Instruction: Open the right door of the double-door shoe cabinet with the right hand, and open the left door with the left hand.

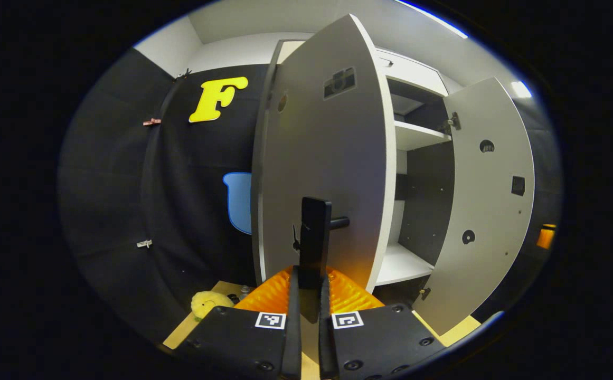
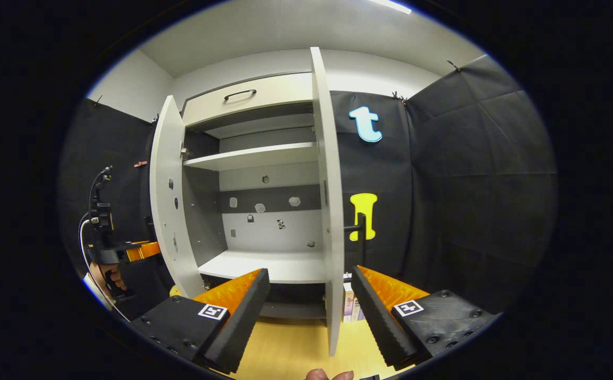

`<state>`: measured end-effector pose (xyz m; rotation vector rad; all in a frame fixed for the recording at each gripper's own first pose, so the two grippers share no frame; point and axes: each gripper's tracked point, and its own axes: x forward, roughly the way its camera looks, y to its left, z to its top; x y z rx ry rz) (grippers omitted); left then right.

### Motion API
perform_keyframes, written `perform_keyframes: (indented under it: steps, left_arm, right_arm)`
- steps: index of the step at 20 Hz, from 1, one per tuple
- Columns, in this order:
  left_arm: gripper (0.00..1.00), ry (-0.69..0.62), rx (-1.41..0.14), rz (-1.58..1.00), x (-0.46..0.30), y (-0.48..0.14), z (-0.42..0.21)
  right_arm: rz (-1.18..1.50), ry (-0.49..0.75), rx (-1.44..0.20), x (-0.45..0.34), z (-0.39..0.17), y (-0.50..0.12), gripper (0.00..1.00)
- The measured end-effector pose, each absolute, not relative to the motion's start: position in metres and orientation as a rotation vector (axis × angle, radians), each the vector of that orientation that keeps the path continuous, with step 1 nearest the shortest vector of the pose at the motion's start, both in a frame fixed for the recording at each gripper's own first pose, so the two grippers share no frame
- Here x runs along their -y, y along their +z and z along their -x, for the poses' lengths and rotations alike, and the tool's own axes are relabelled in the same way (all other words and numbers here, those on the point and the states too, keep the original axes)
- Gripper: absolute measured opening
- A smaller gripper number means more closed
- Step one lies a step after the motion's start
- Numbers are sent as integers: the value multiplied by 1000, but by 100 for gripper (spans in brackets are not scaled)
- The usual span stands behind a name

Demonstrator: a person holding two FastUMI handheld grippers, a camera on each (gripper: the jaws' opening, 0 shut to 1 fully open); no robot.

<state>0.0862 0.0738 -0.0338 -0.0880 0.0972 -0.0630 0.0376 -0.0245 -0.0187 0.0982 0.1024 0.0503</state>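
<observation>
Both doors swung wide now. Left gripper (image 1: 310, 295) clamped on left door handle (image 1: 315, 237), dark vertical bar pinched between both fingers, left door (image 1: 327, 158) rising right ahead of it. Right gripper (image 2: 310, 309) fingers spread apart, holding nothing; right door (image 2: 330, 211) edge-on straight ahead between them, its handle (image 2: 360, 232) poking out just right of edge. Cabinet shelves (image 2: 256, 156) bare, ahead-left of right gripper. Small yellow plush (image 1: 208, 303) low-left of left gripper.
</observation>
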Motion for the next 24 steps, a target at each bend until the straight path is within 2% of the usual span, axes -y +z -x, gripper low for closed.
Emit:
perform_keyframes:
  steps: [2,8,18,19,20,24]
  left_arm:
    - [21,-61,-95,84,-82,-34,-84]
    - [16,-52,-80,80,-103,-35,-78]
    - [15,-57,-89,97,-124,-38,-77]
    - [18,-54,-89,97,-126,-38,-76]
    - [14,-47,-88,90,-131,-38,-76]
    - [11,-15,-89,86,-155,-40,-77]
  right_arm:
    - [-109,63,-113,15,-38,-21,98]
    - [-95,68,-108,2,-41,-20,98]
    - [-107,93,-129,-22,-48,-27,98]
    - [-108,93,-129,-22,-49,-28,98]
    - [-110,92,-130,-22,-49,-28,98]
    - [-129,89,-127,-25,-49,-27,98]
